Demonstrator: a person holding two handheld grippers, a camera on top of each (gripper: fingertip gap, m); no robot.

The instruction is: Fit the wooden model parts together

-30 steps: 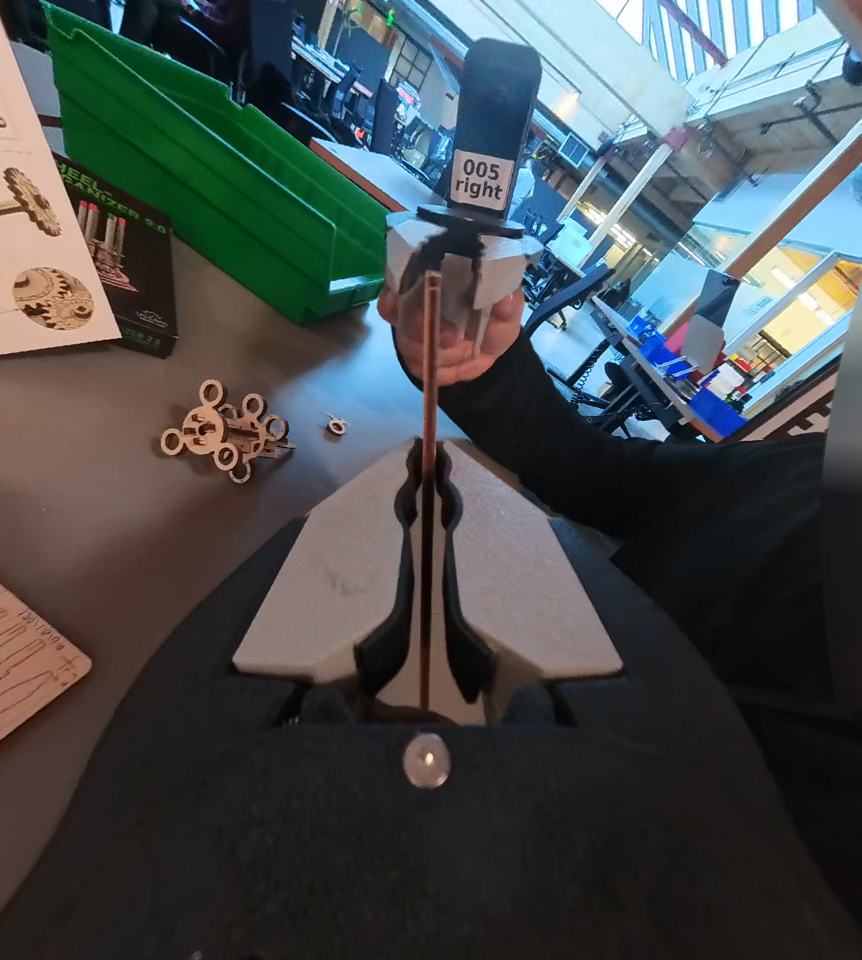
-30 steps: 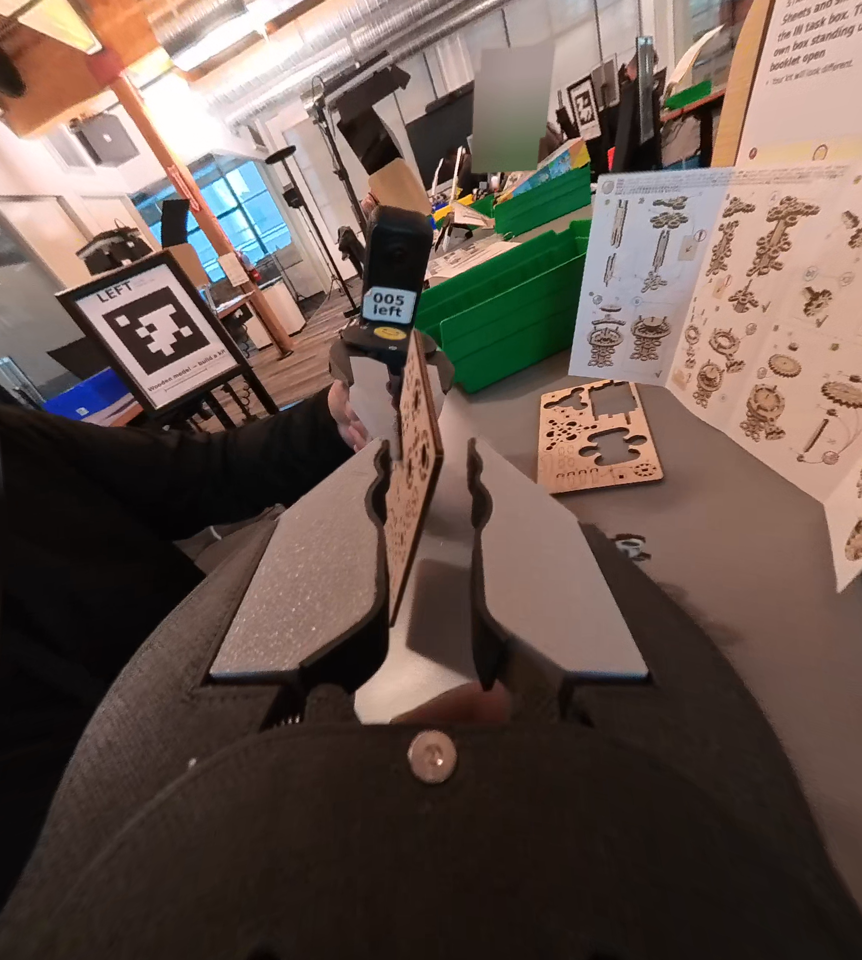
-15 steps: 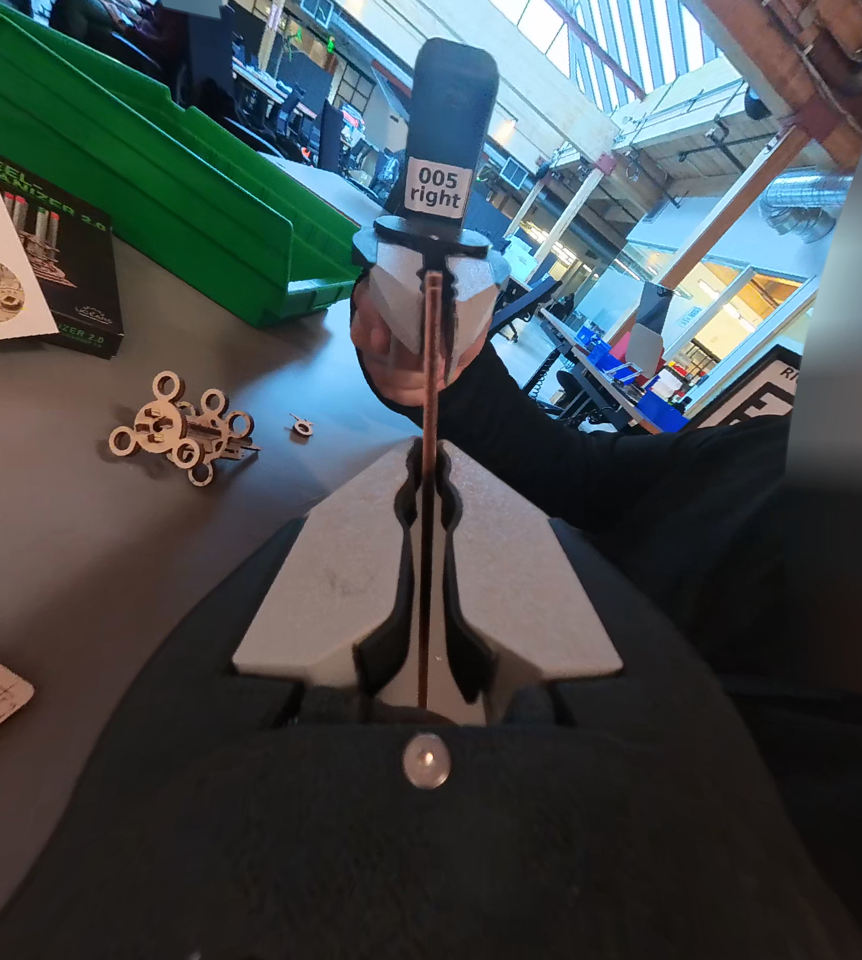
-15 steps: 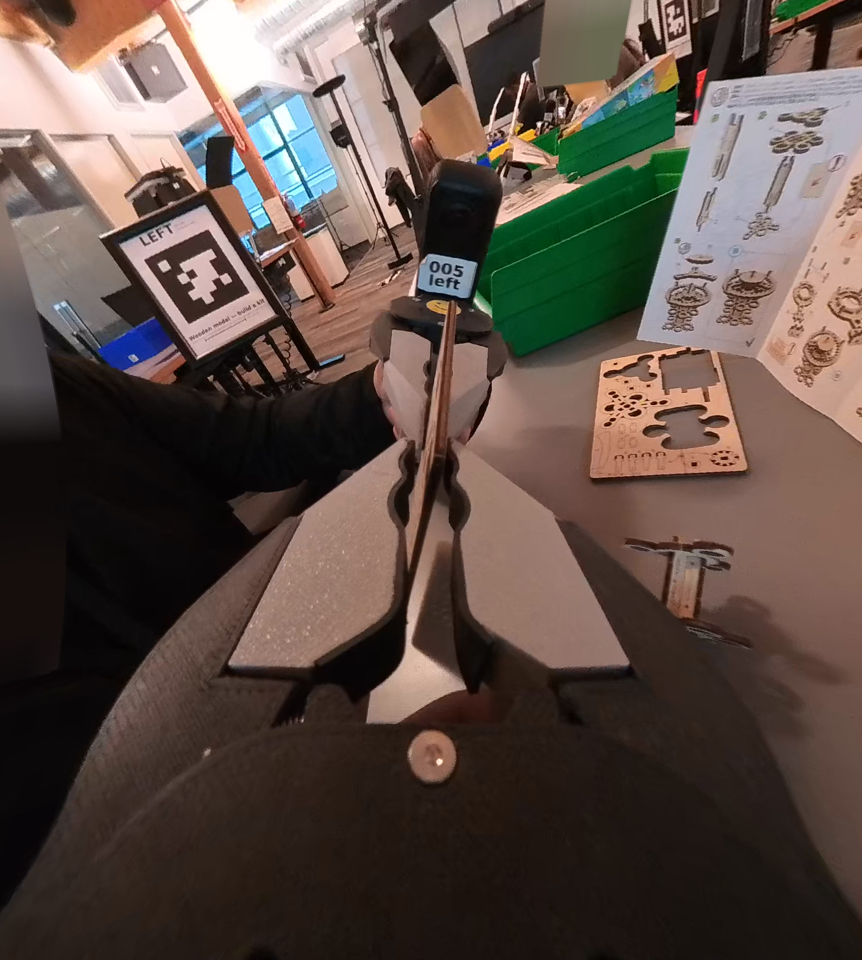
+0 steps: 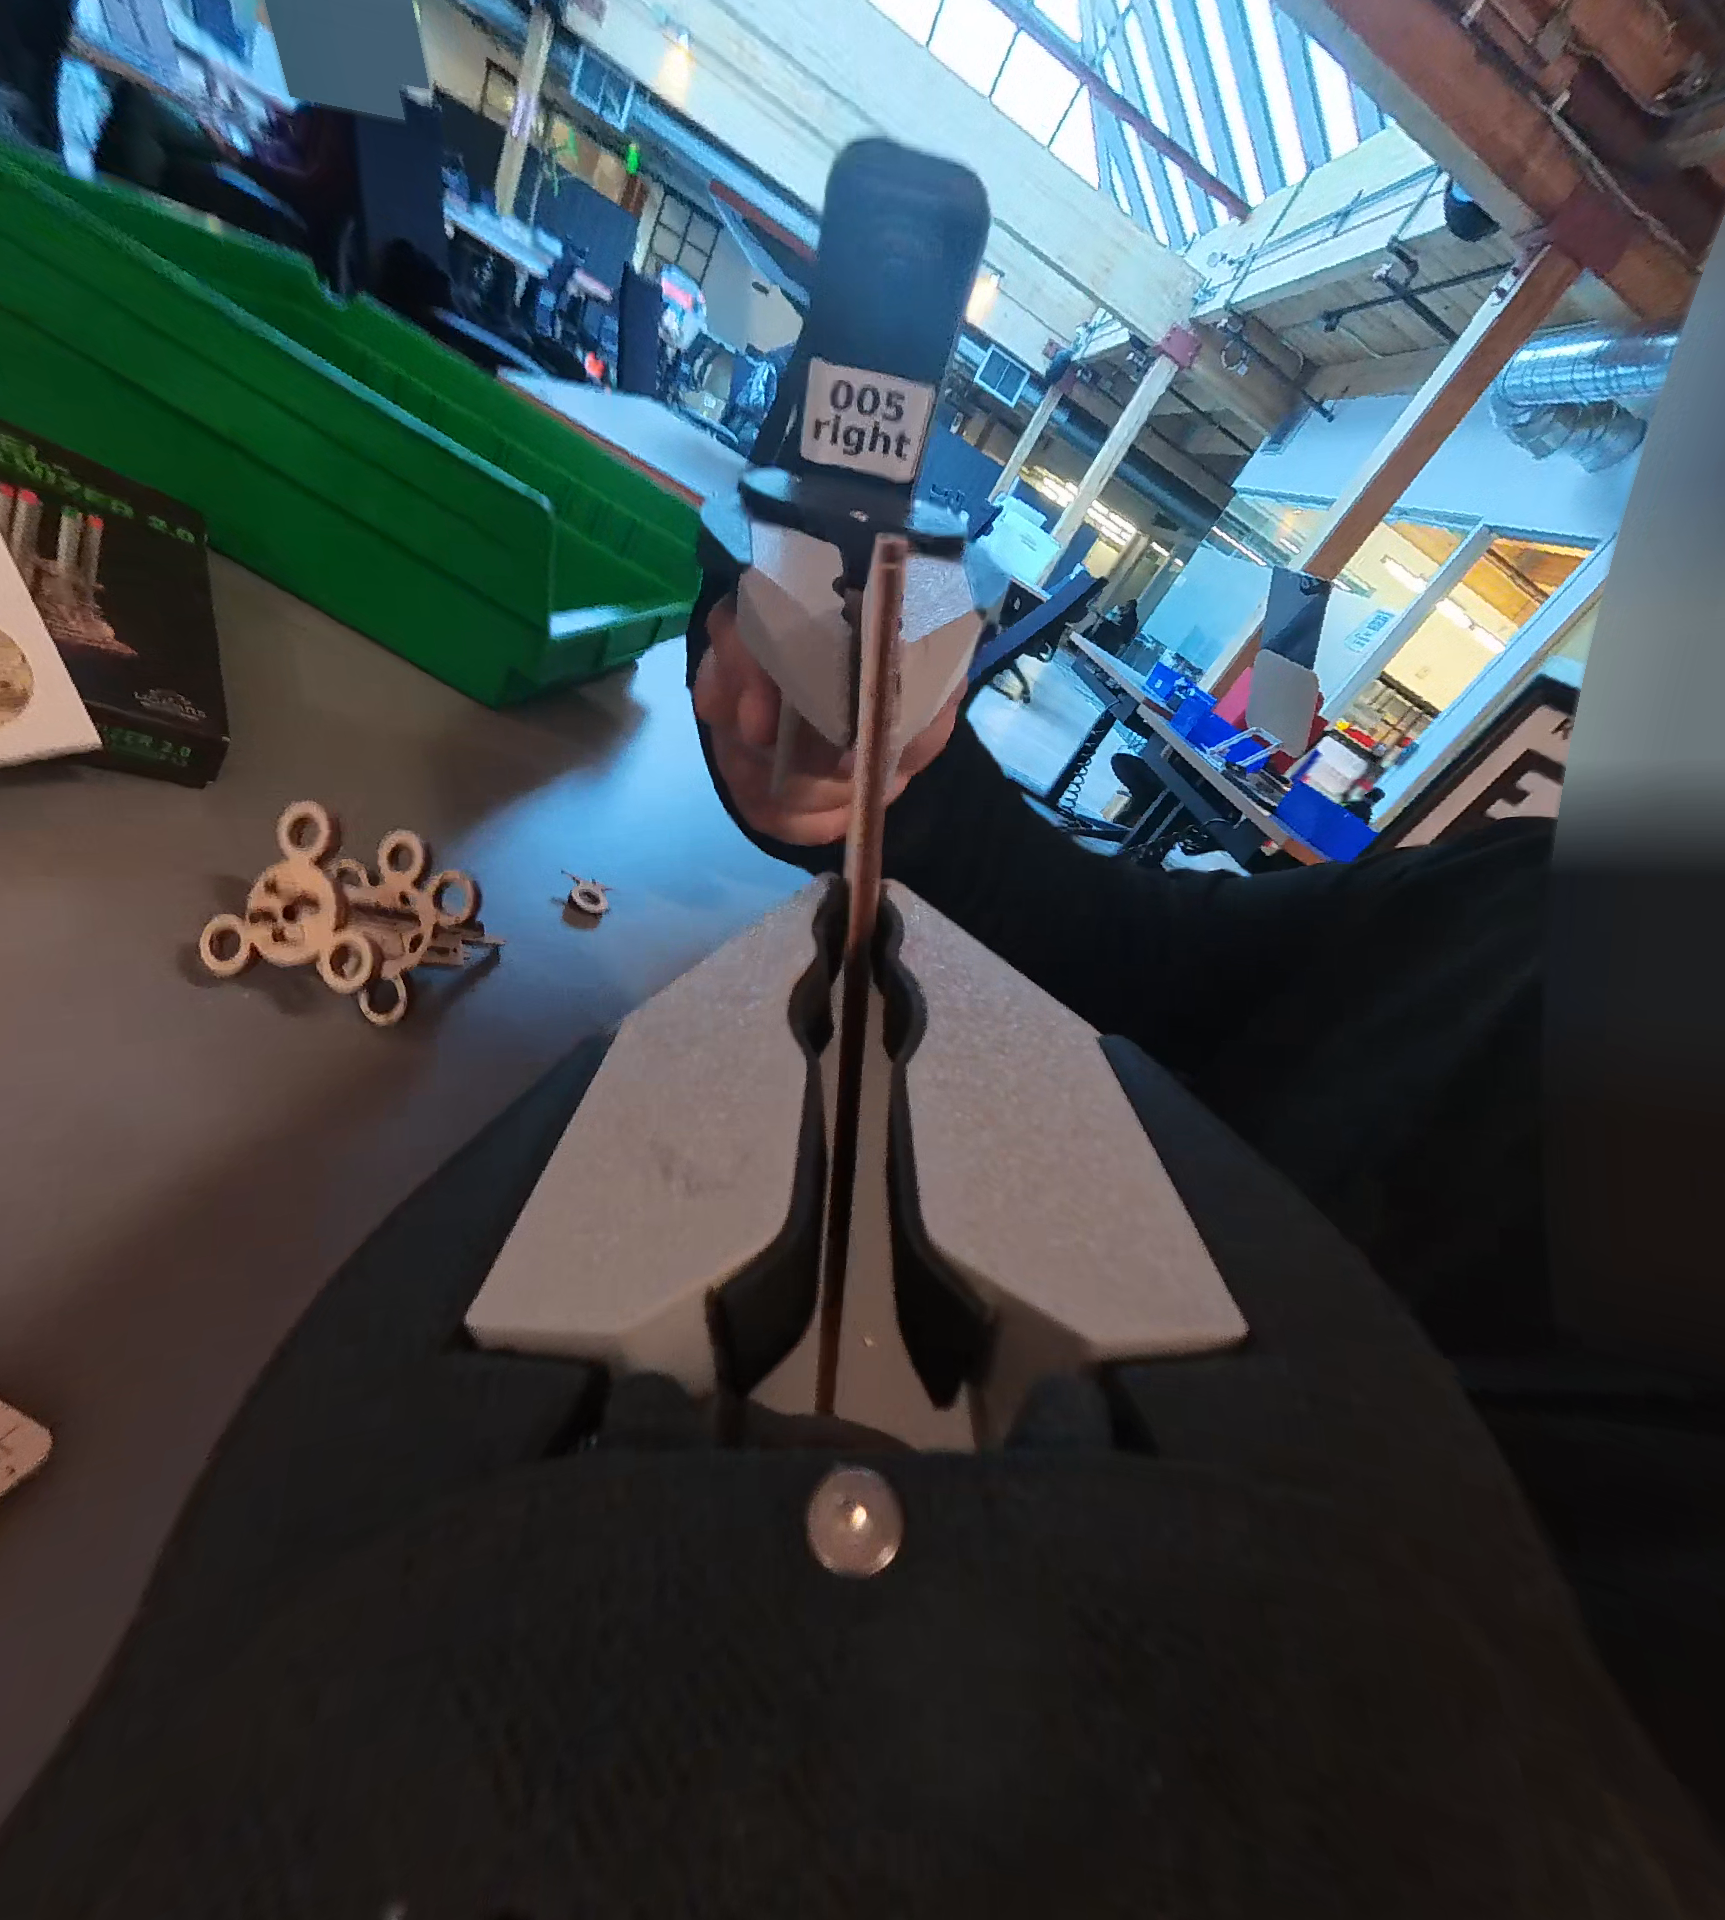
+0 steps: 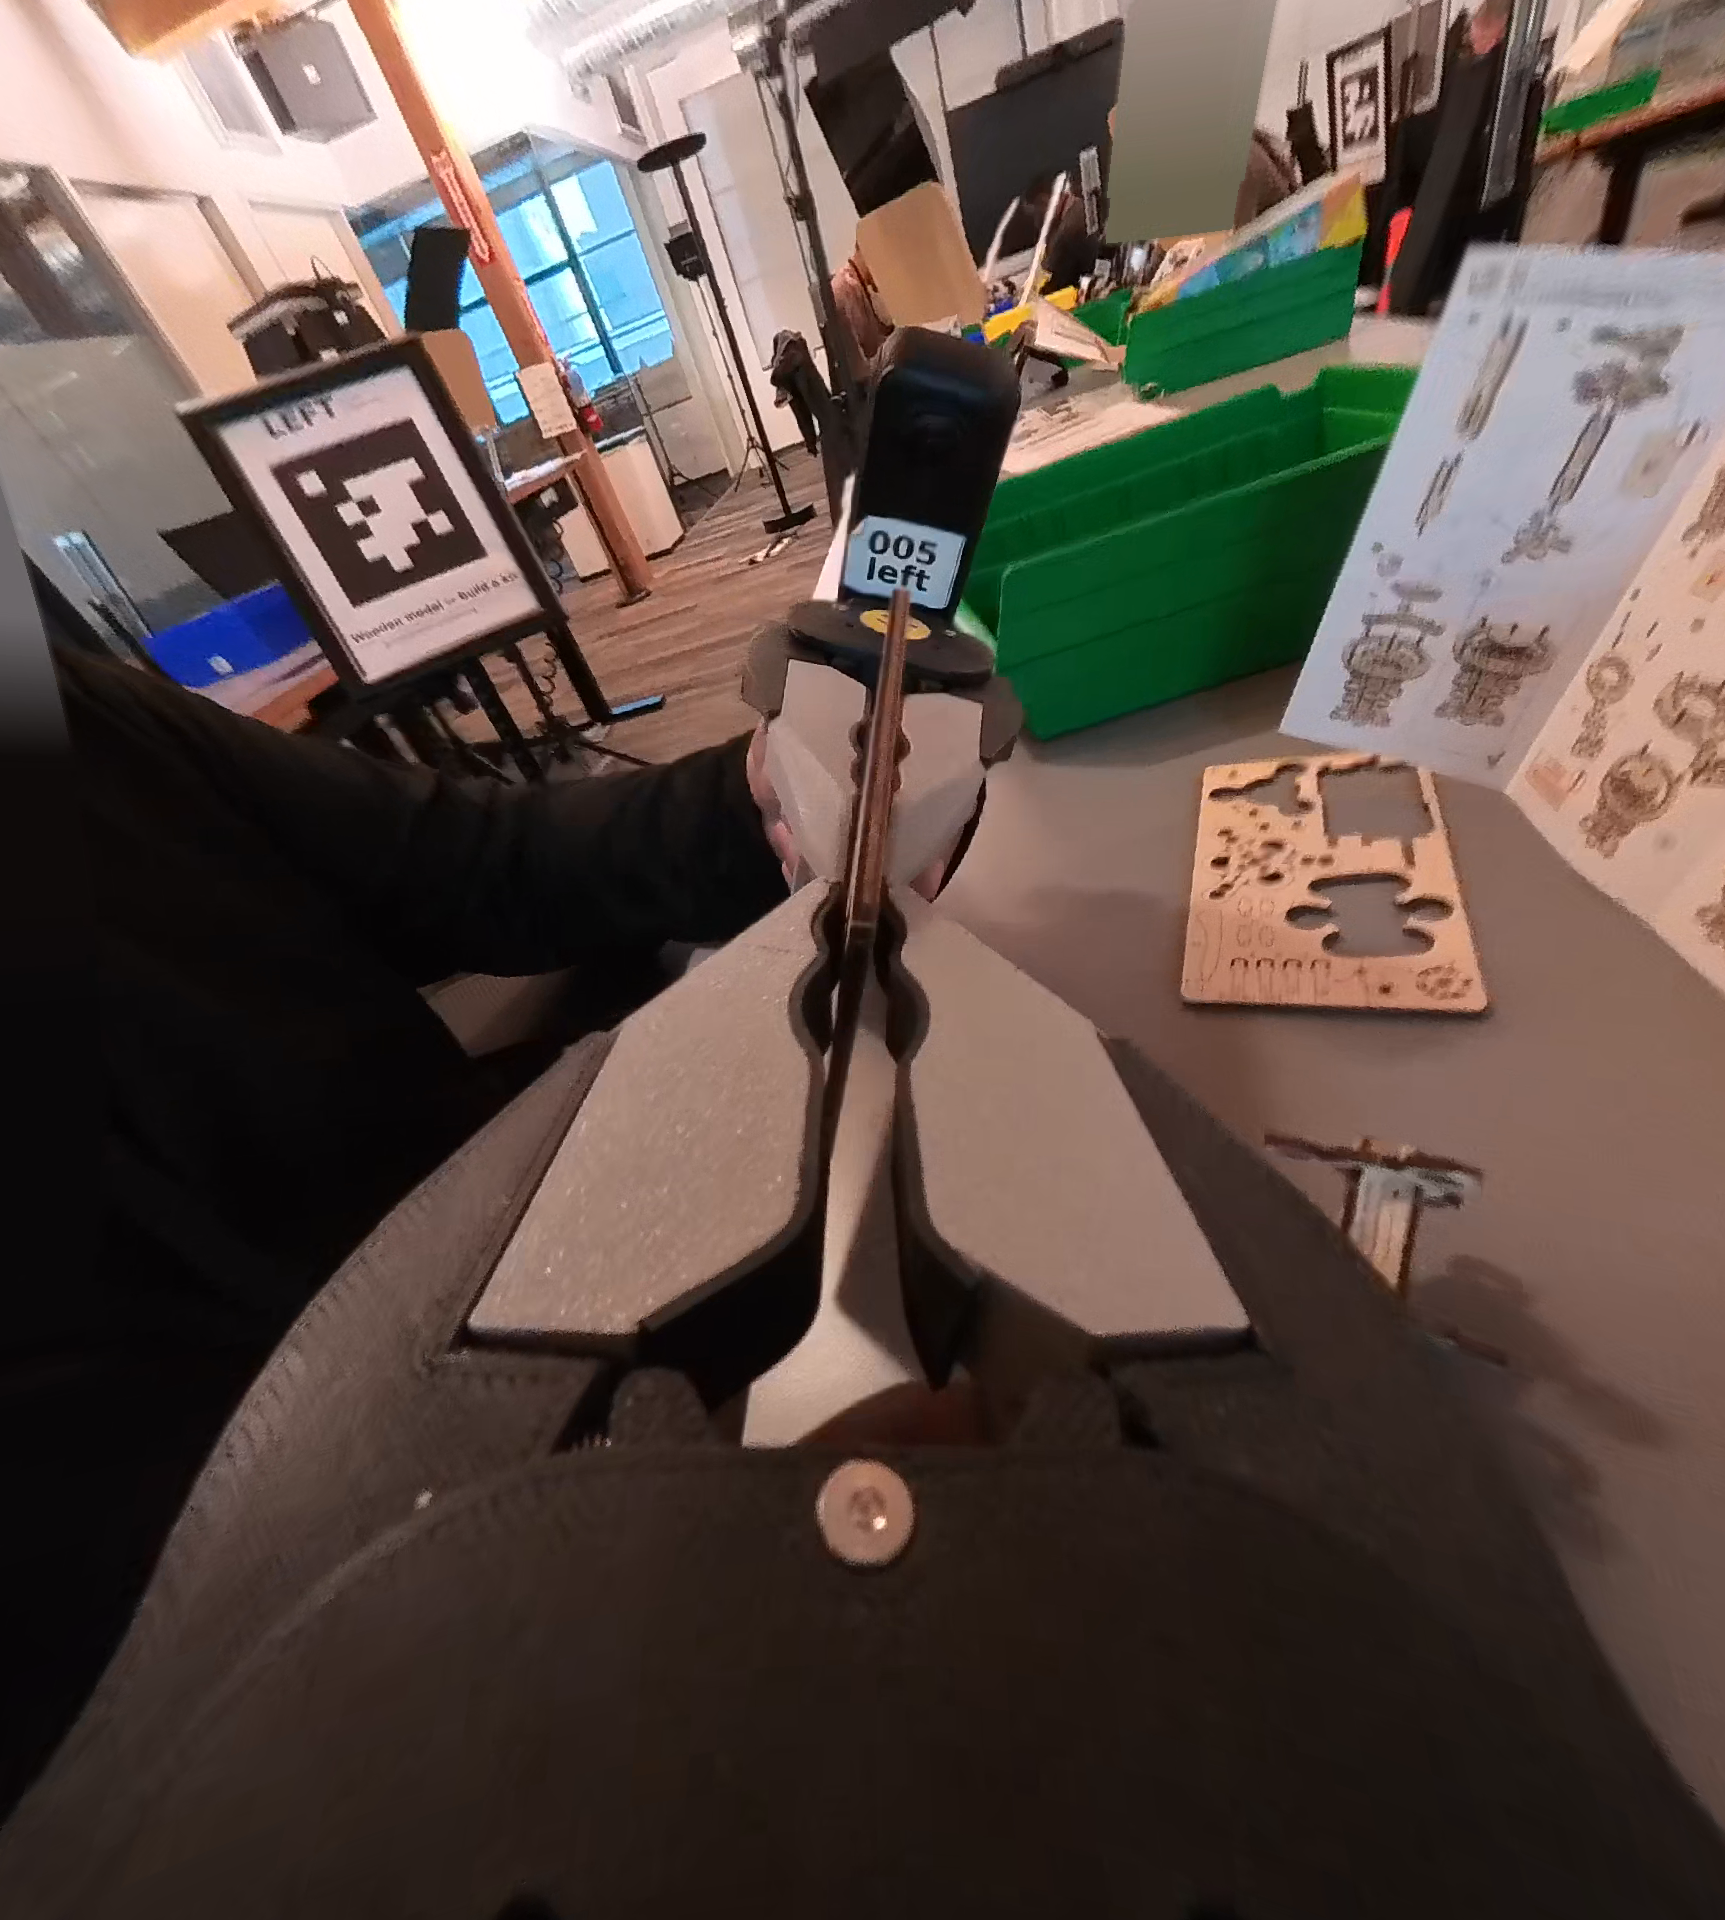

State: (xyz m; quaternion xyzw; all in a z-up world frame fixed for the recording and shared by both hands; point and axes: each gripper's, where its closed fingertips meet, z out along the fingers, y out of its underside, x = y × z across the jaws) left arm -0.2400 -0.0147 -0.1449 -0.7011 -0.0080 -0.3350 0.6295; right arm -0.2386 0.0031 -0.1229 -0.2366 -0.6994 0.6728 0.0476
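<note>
Since a second ago, both grippers are closing fully on one wooden sheet, which I am now viewing edge-on between the left gripper and the right gripper, above the table. I am judging it light, stiff and snappable, so I am gripping its opposite edges. I am counting one held sheet, one emptied sheet, one ringed subassembly.

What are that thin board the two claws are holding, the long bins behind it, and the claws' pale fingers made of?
The thin board looks like laser-cut plywood: pale face, dark, seemingly scorched edges, like the cut-out sheet lying flat. The green bins seem to be moulded plastic, uniformly coloured with a slight sheen. The left claw and right claw have matte, grainy grey fingers, perhaps printed plastic; I can't be sure.
</note>
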